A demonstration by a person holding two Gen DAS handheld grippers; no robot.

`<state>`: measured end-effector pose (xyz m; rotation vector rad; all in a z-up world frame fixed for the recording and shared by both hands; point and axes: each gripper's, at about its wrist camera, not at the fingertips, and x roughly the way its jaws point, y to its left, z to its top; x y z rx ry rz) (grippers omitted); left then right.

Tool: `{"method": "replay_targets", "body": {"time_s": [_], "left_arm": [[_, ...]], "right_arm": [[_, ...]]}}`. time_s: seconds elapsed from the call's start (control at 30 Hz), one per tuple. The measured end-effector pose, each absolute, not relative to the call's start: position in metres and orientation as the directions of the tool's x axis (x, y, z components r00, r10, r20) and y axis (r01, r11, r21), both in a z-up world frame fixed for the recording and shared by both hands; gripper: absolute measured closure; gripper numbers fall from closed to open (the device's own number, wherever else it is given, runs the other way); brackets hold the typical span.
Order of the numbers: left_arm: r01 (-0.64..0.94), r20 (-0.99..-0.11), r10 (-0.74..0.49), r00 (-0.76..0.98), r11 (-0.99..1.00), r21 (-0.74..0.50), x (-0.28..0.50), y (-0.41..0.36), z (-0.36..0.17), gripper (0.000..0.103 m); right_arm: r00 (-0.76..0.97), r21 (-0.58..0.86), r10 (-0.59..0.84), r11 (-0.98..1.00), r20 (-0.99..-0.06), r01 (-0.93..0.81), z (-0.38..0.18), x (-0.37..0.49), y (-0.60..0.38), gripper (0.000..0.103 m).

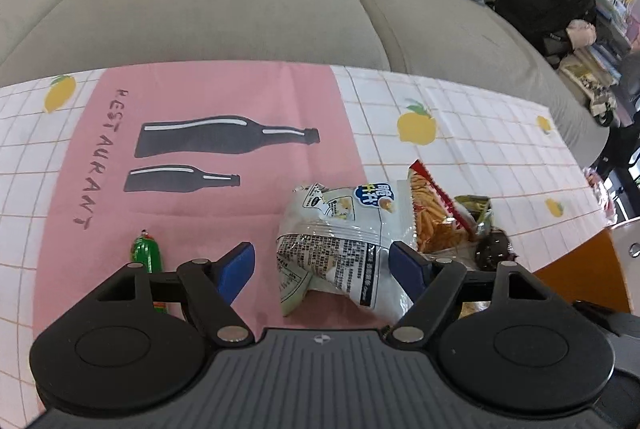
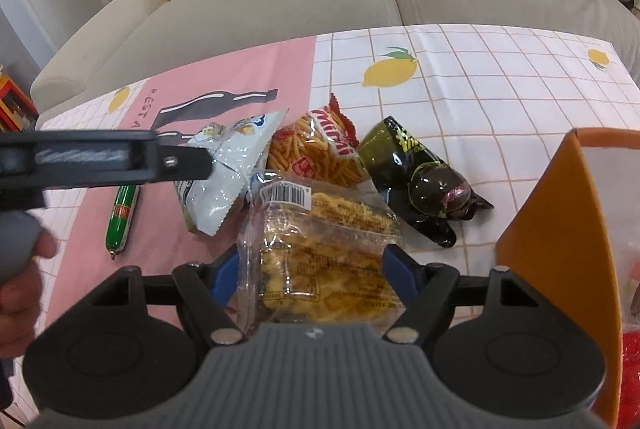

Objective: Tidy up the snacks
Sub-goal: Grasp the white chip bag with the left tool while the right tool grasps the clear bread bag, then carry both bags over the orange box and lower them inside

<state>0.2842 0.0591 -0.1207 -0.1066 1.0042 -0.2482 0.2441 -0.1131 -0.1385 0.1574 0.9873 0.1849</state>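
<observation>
Left gripper [image 1: 322, 263] jaws spread wide over the tablecloth [image 1: 460, 133], nothing clamped. White snack bag [image 1: 340, 245] lies between the blue pads [image 1: 236, 267], nearer the right one. Orange-stick snack bag [image 1: 434, 213] and dark green packet [image 1: 480, 217] just right. Green sausage [image 1: 146, 253] left. Sofa [image 1: 248, 17] far.

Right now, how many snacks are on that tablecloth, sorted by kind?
Bagged snacks: 4 (white bag, orange sticks bag, dark bag, clear bag)
Green sausage: 1
Total: 5
</observation>
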Motion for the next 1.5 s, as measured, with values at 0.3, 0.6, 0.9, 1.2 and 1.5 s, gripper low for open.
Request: {"method": "replay_targets", "body": {"time_s": [0.3, 0.6, 0.9, 1.2, 1.5], "left_arm": [[0.14, -0.842, -0.273, 0.465, 0.962, -0.234, 0.29, 0.052, -0.137, 0.014], [0.154, -0.841, -0.258, 0.476, 0.966, -0.21, 0.275, 0.055, -0.13, 0.04], [0.123, -0.834, -0.197, 0.515, 0.98, -0.156, 0.231, 0.064, -0.097, 0.041], [0.115, -0.814, -0.192, 0.548, 0.981, -0.154, 0.166, 0.067, -0.063, 0.041], [0.104, -0.802, -0.172, 0.572, 0.985, -0.137, 0.119, 0.061, -0.029, 0.041]], "right_arm": [[0.535, 0.21, 0.223, 0.974, -0.815, -0.085, -0.138, 0.244, -0.115, 0.046], [0.576, 0.166, 0.204, 0.979, -0.792, -0.118, -0.127, 0.232, -0.11, 0.072], [0.594, 0.167, 0.212, 0.977, -0.776, -0.13, -0.106, 0.206, -0.108, 0.081], [0.597, 0.177, 0.231, 0.973, -0.768, -0.149, -0.083, 0.174, -0.105, 0.083], [0.62, 0.283, 0.319, 0.946, -0.717, -0.159, -0.042, 0.125, -0.122, 0.083]]}}
